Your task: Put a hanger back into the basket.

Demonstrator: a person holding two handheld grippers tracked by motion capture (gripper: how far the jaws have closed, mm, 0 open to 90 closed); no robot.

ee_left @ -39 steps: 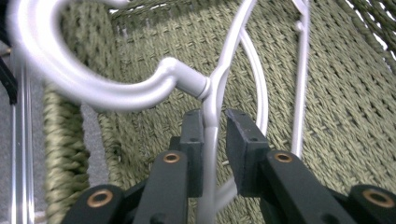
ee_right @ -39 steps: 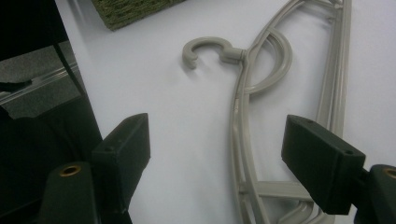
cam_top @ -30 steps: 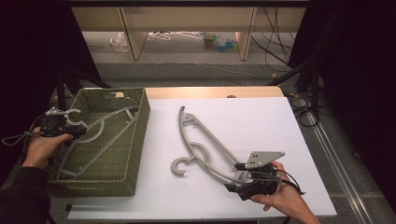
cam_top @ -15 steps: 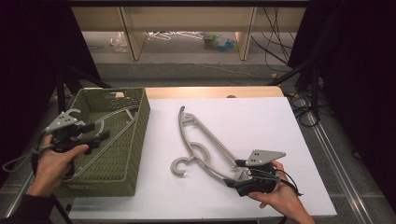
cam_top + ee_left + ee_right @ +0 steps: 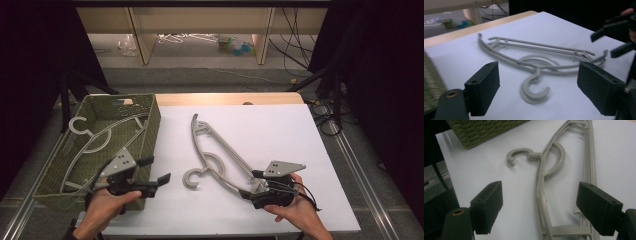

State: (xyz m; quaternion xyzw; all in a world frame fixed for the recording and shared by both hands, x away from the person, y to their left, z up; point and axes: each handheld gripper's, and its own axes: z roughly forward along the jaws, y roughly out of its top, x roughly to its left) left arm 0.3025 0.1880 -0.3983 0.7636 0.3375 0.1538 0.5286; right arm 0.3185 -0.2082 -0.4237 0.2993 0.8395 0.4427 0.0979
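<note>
High view. A white table (image 5: 280, 130) carries a grey hanger (image 5: 220, 159) near its middle, lying flat, its hook (image 5: 196, 178) toward the near edge and its long arms running diagonally from far left to near right. A green basket (image 5: 150, 127) stands at the table's left side; a second hanger (image 5: 95, 137) lies inside it. The left gripper (image 5: 157, 171) is held at the basket's near right corner, jaws spread and pointing right toward the hook, apart from it. The right gripper (image 5: 252, 184) sits at the near end of the hanger on the table, with that end between or just at its jaw tips; contact cannot be confirmed from here. Each gripper is held by a hand (image 5: 102, 207).

Left gripper view. The jaws stand wide apart with nothing between the pads. The hanger (image 5: 536, 58) lies on the table ahead, hook (image 5: 534, 90) nearest and slightly blurred. The right gripper (image 5: 616, 33) appears at the far right by the hanger's end, jaws apart.

Right gripper view. The jaws are spread wide, released. The hanger (image 5: 564, 182) runs up the middle between them, resting flat on the table, touching neither pad. Its hook (image 5: 520, 155) points left, toward the basket (image 5: 484, 128) corner at the top.
</note>
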